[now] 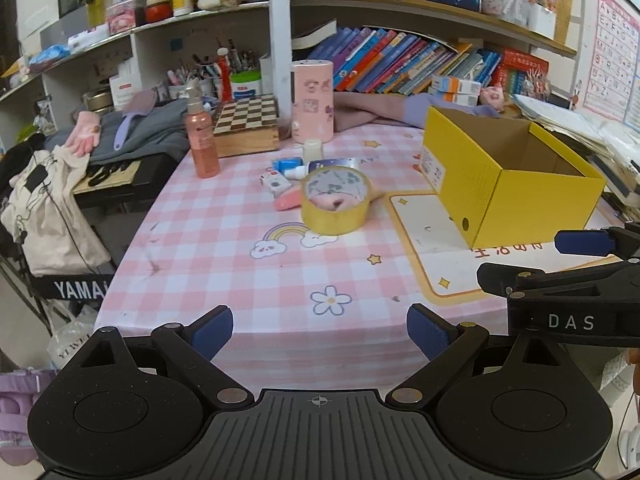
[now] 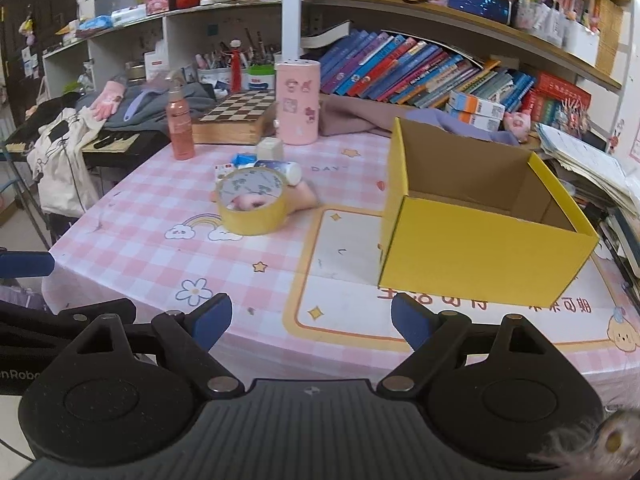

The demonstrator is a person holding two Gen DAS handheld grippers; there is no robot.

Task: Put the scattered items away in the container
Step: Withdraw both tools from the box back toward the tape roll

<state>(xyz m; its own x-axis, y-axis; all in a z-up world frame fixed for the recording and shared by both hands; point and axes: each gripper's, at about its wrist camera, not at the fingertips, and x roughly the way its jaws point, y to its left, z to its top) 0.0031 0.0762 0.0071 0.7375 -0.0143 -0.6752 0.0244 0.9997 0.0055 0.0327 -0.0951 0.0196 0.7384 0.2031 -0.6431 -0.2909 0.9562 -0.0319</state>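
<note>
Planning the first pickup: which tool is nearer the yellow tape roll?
Left, though only slightly. The left tool faces the tape roll almost head-on. The right tool has it ahead and off to its left, with the yellow box closer.

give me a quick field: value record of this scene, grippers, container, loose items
left gripper: open, holding nothing, above the near table edge
right gripper: open, holding nothing
container: yellow box, open top, no items visible inside
tape roll: lying flat on the pink checked tablecloth, left of the box
small items: clustered behind the tape, outside the box
task state: nothing tidied yet
</note>
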